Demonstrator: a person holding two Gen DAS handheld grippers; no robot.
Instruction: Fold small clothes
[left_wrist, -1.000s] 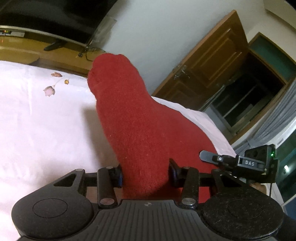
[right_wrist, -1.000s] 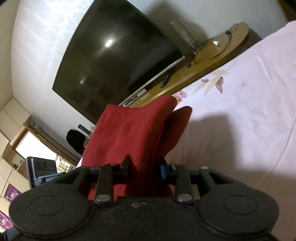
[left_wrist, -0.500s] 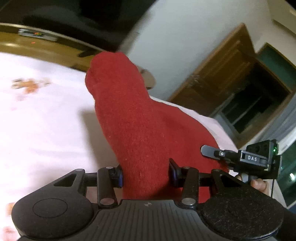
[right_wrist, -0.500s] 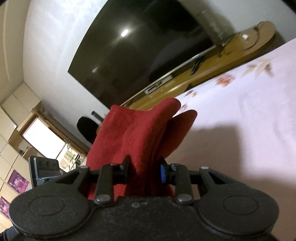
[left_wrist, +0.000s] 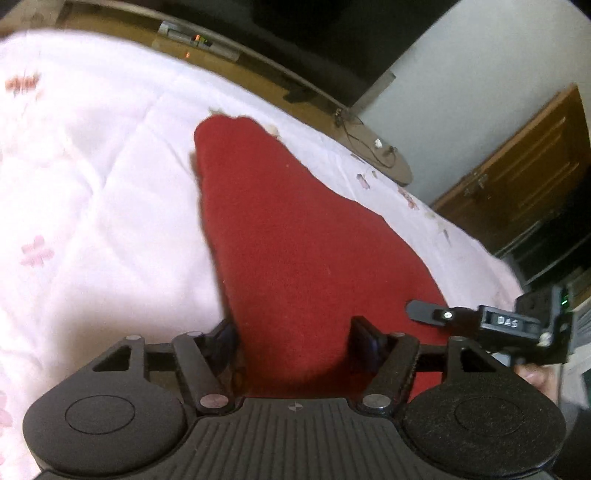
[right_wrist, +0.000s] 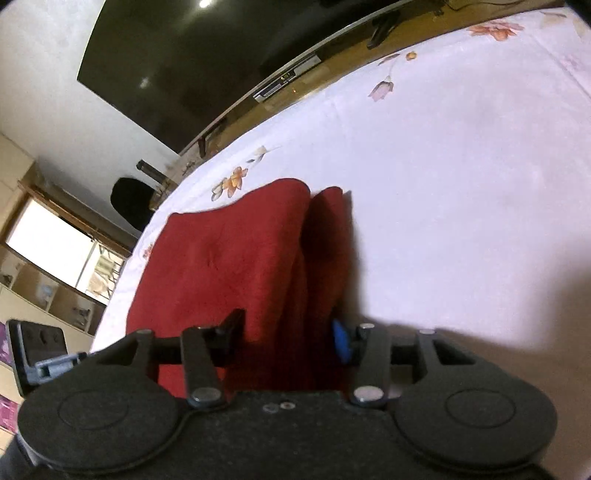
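With both sets of jaws just opened and spread off the red garment (left_wrist: 295, 251), which is laid on the pink bedsheet (left_wrist: 92, 184) yet lies between the left gripper (left_wrist: 293, 332) and right gripper (right_wrist: 288, 332), its folded layers could be snagged and dragged apart on withdrawal.

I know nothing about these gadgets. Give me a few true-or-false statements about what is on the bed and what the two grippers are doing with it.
1. The cloth is red. True.
2. It lies on a dark blue blanket. False: the bedsheet is pale pink with flower prints.
3. Part of the cloth sits between the left gripper fingers, which have just been opening. True.
4. The right gripper is far from the cloth. False: red cloth lies between its fingers, which have just been opening too.
5. A large dark television stands beyond the bed. True.
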